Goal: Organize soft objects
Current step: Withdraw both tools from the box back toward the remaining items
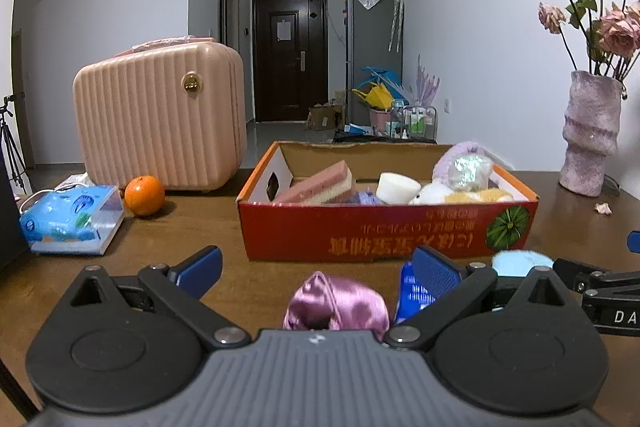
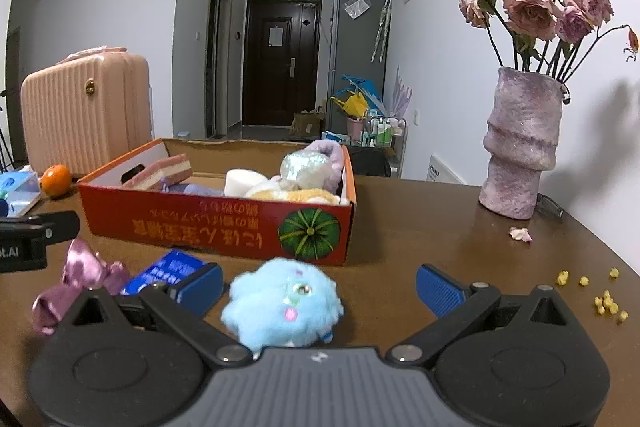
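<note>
1. Spread blue-padded fingers [image 2: 200,283] of the right gripper [image 2: 320,287] flank a fluffy light-blue plush ball [image 2: 282,303], not yet pinching it.
2. Left gripper [image 1: 316,267], equally wide apart, frames a shiny purple satin scrunchie [image 1: 336,303].
3. Both sit just before the red cardboard box [image 2: 216,227], which already holds other soft items.
4. Plush likely light, squashy; best pinched across its middle.

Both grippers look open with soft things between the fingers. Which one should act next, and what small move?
Probably the right gripper: close on the blue plush toy, which sits on the table between its open fingers, slightly toward the left one. The red box with other soft items stands just behind, so the lift is short. The left gripper is also open around the pink satin scrunchie; it can follow.
</note>
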A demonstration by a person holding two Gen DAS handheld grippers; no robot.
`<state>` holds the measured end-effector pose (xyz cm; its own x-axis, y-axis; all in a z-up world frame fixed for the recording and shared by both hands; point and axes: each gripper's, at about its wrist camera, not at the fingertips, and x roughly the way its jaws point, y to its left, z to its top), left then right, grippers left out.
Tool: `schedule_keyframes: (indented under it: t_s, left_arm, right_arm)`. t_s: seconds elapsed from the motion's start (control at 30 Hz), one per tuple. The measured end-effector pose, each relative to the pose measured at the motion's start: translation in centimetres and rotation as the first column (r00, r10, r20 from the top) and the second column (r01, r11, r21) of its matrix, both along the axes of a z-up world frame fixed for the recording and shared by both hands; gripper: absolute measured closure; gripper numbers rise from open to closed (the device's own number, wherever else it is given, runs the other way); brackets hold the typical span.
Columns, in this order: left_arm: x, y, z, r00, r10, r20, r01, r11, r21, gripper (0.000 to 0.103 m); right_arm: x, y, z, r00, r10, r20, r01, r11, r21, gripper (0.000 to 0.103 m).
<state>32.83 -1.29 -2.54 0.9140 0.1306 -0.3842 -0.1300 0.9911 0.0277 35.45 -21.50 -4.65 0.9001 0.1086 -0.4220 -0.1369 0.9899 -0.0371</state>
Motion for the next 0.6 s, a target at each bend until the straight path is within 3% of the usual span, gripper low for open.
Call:
schedule_keyframes:
  t_s: [0.6]
  left_arm:
    - [-4.9,-0.4,-1.9,0.998,-0.026,-0.061,0.027,0.999,0.019,0.000]
  right_arm:
    - [-4.9,-1.4,-1.4,0.999,0.007,-0.047,-0.007,1.000,0.007,0.000]
